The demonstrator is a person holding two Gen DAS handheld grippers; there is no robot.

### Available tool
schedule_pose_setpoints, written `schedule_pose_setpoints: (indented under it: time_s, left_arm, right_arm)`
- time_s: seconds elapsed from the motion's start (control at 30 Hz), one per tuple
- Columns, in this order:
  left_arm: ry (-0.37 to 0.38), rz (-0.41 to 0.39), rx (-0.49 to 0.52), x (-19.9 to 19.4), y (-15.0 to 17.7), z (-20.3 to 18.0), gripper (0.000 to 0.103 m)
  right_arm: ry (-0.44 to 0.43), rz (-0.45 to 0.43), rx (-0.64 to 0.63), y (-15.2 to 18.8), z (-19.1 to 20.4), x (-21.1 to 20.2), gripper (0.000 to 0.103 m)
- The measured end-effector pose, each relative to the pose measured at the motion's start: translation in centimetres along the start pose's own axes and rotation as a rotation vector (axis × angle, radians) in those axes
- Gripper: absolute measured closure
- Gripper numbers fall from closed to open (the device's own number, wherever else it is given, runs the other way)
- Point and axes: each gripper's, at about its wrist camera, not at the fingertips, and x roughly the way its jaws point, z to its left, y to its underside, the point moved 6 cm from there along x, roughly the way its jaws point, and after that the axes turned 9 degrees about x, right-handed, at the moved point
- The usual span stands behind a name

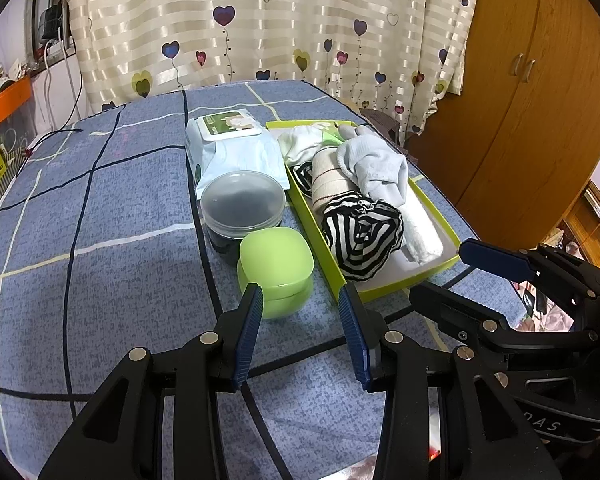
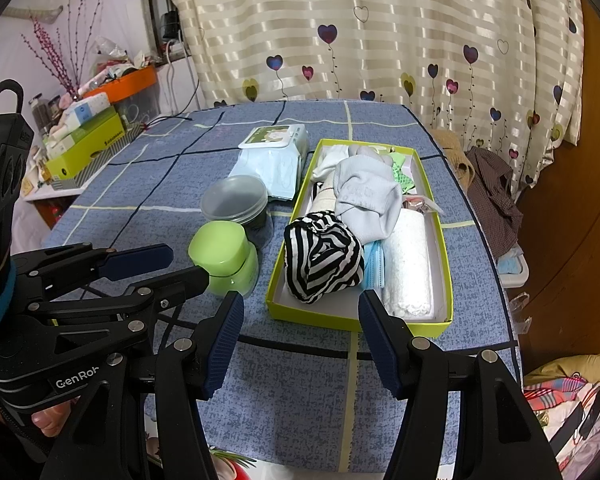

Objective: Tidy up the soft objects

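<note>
Behind the blue checked table (image 2: 284, 380) hangs a striped curtain (image 2: 380, 32) with hearts. At centre right of the frame a lime box (image 2: 356, 326) holds the striped cloth (image 2: 322, 256), a grey sock (image 2: 368, 200) and a white towel (image 2: 410, 264). Both the left gripper (image 1: 300, 300) and the right gripper (image 2: 300, 304) stand wide apart and empty, low in the frame.

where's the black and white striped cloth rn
The striped cloth lies bunched at the near end of the yellow-green box, on its left side, beside the white towel roll and below the pale grey sock.
</note>
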Motion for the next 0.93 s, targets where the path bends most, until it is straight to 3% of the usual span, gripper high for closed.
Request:
schedule_pose_setpoints:
  time_s: [0.6,0.93]
  left_arm:
    - [-0.003,0.009,0.000,0.01,-0.07,0.21,0.062]
    - [-0.040,-0.002,-0.001,-0.08,-0.26,0.32,0.062]
  right_arm:
    - [-0.001,-0.001,0.000,-0.04,0.01,0.01,0.043]
    - [-0.009,-0.007,-0.003,0.37,-0.18,0.38,0.043]
